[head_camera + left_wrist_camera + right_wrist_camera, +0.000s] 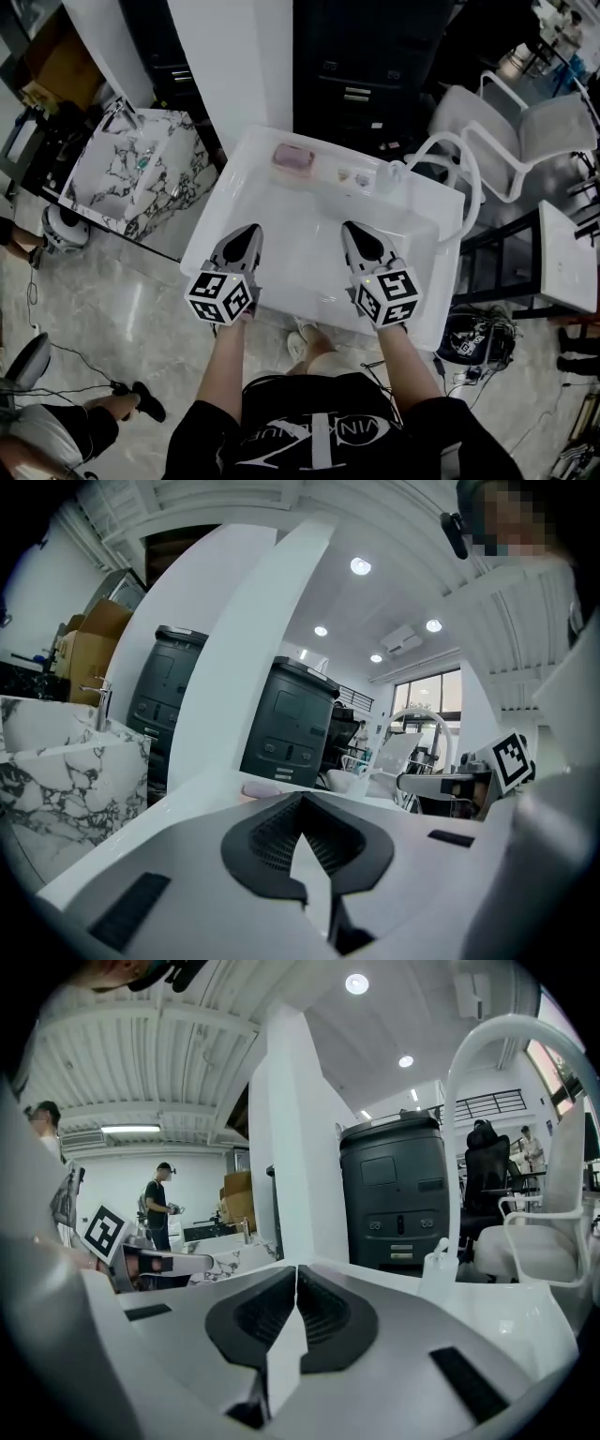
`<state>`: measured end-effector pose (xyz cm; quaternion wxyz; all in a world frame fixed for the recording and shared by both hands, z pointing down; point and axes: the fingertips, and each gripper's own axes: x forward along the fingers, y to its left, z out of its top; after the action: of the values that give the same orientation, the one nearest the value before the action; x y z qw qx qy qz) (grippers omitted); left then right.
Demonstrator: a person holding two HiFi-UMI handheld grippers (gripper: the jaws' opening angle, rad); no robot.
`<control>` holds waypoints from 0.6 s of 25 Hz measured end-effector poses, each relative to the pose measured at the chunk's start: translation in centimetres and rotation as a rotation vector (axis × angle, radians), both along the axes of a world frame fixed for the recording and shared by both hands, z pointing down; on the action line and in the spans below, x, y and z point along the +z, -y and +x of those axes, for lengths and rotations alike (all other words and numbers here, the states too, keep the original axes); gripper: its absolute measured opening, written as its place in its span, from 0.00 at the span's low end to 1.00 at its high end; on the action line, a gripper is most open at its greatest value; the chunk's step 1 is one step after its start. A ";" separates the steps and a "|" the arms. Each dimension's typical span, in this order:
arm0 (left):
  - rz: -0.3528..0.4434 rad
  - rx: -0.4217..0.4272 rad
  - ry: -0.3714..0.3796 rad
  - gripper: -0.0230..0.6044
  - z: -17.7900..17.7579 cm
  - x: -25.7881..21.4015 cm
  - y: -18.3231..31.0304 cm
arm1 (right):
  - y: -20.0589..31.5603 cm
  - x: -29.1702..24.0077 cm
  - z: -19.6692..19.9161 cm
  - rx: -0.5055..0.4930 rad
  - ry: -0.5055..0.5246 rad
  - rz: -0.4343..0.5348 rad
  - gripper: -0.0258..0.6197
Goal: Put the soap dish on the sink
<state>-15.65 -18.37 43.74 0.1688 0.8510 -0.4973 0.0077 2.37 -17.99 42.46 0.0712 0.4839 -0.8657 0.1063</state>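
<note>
L gripper (250,231) & R gripper (352,229) both closed, empty, above sink (298,264). Soap dish (292,157) on back rim.

Two handheld grippers hover over a white sink.

The left gripper (249,231) and right gripper (352,229) point side by side into the basin of the sink (225,187), each narrowed to a tip. A pink soap dish (292,157) sits on the rear ledge, well apart from both. A white arched faucet (466,161) rises at the right, and a marbled sink (169,183) stands at the left.

White sink (221,211) bears pink soap dish (292,157) on back ledge.
</note>
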 end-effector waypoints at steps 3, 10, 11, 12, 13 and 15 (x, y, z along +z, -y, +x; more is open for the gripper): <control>0.020 -0.009 0.007 0.06 -0.2 -0.7 -1.2 | -1.0 -0.6 0.6 0.008 -0.007 0.017 0.08; 0.069 -0.035 0.009 0.06 -0.7 -2.3 -3.4 | -3.2 -1.4 1.8 0.020 -0.012 0.041 0.08; 0.076 -0.038 0.010 0.06 -0.9 -2.6 -3.7 | -3.4 -1.5 1.9 0.022 -0.012 0.043 0.08; 0.082 -0.041 0.011 0.06 -1.0 -2.8 -3.9 | -3.6 -1.6 2.1 0.026 -0.012 0.045 0.08; 0.088 -0.046 0.012 0.06 -1.2 -3.1 -4.0 | -3.7 -1.7 2.2 0.029 -0.012 0.047 0.08; 0.100 -0.057 0.011 0.06 -1.6 -3.5 -4.3 | -4.0 -1.8 2.5 0.032 -0.010 0.049 0.08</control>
<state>-17.24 -14.07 40.27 0.1234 0.8439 -0.5219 -0.0171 4.83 -14.03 40.65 0.0622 0.5000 -0.8597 0.0837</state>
